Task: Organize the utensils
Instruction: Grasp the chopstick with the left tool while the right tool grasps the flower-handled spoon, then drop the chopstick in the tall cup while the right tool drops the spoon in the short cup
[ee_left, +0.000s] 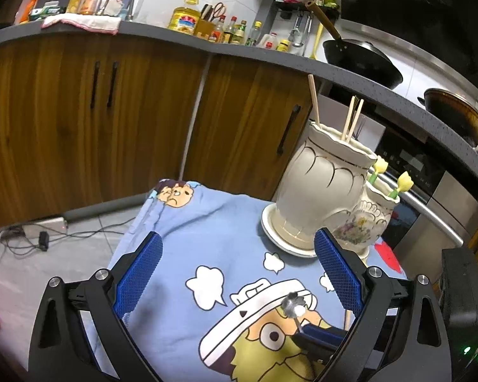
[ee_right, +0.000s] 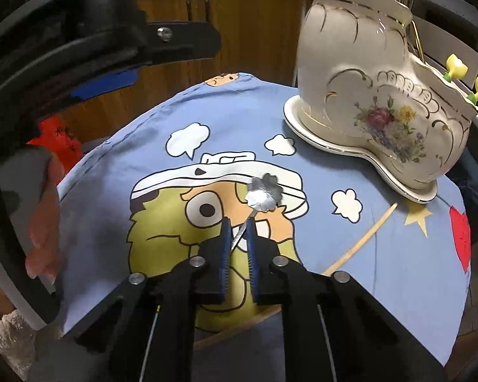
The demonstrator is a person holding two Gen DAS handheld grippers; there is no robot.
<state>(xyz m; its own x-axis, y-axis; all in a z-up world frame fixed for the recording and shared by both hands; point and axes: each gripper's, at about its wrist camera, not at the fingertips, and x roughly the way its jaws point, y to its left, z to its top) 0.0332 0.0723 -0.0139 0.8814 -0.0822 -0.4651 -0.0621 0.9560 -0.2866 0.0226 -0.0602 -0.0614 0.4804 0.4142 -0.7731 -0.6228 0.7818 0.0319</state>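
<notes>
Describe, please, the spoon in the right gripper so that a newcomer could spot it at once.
On the blue cartoon cloth, before the cream double-compartment ceramic holder, the right gripper pinches a thin metal handle. That is the small spoon: shiny, with a flower-shaped bowl, unlike the plain wooden chopstick lying beside it.

Both views are lit by soft indoor light from above, fairly bright and even on the blue cloth (ee_left: 181, 238), with only faint shadows. A dim grey shadow falls on the cloth at the left in the right wrist view. The cream vase (ee_right: 350, 47) shows small white glints on its glaze, and the metal spoon (ee_right: 264, 191) has a bright glare spot on its bowl. Fisheye distortion bends the counter edge (ee_left: 271, 60) into a curve and darkens the corners to black. Close parts at the frame edges are blurred, notably the dark housing at the upper left of the right wrist view. The colours look slightly washed, with mild softness throughout.
</notes>
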